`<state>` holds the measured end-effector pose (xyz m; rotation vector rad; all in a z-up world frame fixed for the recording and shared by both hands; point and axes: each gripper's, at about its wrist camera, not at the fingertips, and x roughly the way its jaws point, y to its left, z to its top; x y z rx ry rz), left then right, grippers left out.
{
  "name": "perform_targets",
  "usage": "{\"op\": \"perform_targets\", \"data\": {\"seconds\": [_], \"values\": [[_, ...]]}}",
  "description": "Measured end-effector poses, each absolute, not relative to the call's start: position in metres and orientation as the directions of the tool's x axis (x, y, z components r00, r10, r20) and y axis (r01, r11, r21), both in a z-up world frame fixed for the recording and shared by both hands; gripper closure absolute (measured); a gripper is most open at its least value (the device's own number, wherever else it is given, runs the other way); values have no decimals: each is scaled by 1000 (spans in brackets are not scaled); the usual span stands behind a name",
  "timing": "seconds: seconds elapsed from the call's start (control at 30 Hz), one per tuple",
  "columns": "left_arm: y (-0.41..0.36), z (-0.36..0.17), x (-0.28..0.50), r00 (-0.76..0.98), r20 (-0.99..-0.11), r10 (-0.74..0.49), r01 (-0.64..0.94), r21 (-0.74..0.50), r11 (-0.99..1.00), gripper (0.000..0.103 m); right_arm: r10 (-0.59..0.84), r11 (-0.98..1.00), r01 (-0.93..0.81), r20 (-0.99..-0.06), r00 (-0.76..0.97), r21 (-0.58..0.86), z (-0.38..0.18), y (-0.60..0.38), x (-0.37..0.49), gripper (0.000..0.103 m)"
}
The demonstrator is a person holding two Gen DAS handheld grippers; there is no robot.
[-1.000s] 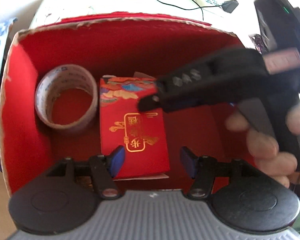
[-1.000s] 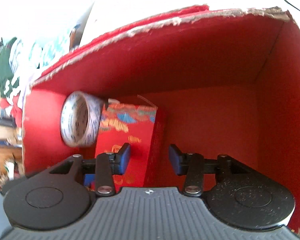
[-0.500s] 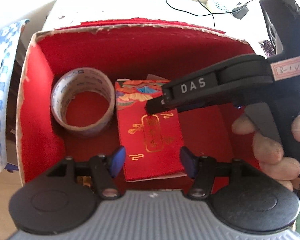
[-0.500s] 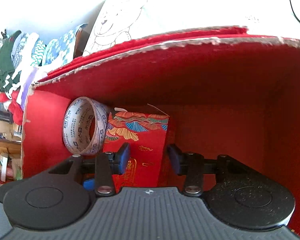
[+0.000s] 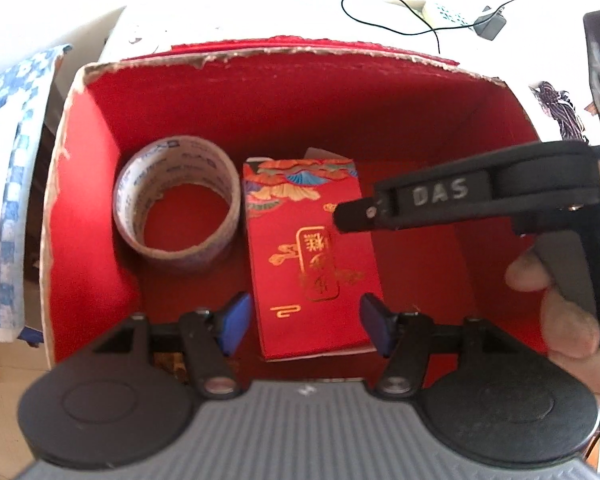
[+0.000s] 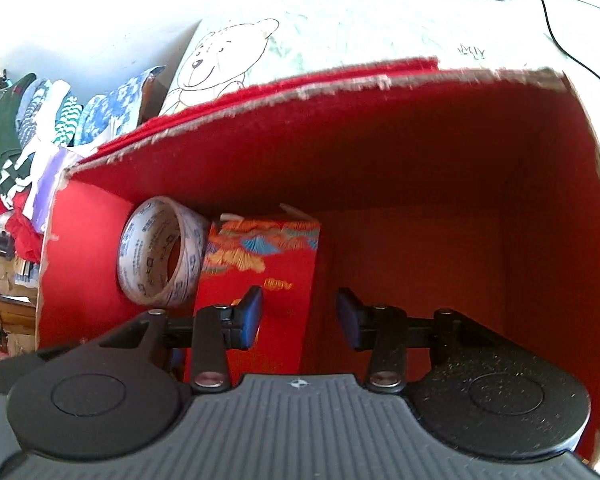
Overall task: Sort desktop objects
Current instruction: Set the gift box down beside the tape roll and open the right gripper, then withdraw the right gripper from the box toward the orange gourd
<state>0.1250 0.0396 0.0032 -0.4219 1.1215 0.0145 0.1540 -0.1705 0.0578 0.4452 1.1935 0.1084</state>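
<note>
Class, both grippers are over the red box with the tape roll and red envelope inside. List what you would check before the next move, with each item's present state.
1. Tape roll lies on the floor of the red box: ok.
2. Red envelope lies flat beside the roll: ok.
3. Left gripper jaws apart, nothing gripped: ok.
4. Right gripper holds nothing; its jaws are closing slightly: ok.
5. Right side of the box floor free for another item: ok.
6. Next object to sort within view: cannot tell.
</note>
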Motion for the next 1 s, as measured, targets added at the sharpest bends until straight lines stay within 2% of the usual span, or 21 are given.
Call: {"op": "perform_targets", "data": {"seconds": [0.17, 0.3, 0.4, 0.53, 0.73, 1.0], "values": [[36, 12, 122, 457, -876, -155, -230, -286, 930, 41, 306, 896, 175, -852, 425, 409, 68, -178, 138, 59], [26, 24, 118, 497, -863, -95, -233, -238, 943, 34, 288, 895, 180, -836, 466, 408, 78, -167, 127, 59], [19, 29, 112, 504, -861, -69, -237, -214, 948, 34, 279, 895, 169, -814, 509, 413, 87, -190, 126, 59], [11, 41, 99, 521, -853, -13, -256, -171, 951, 34, 300, 877, 154, -770, 563, 455, 81, -176, 123, 59], [4, 64, 70, 561, -827, 47, -302, -152, 941, 34, 352, 847, 86, -675, 648, 525, 104, -181, 88, 59], [1, 73, 27, 580, -811, 73, -372, -185, 910, 38, 466, 800, -57, -559, 685, 597, 119, -179, 52, 59]]}}
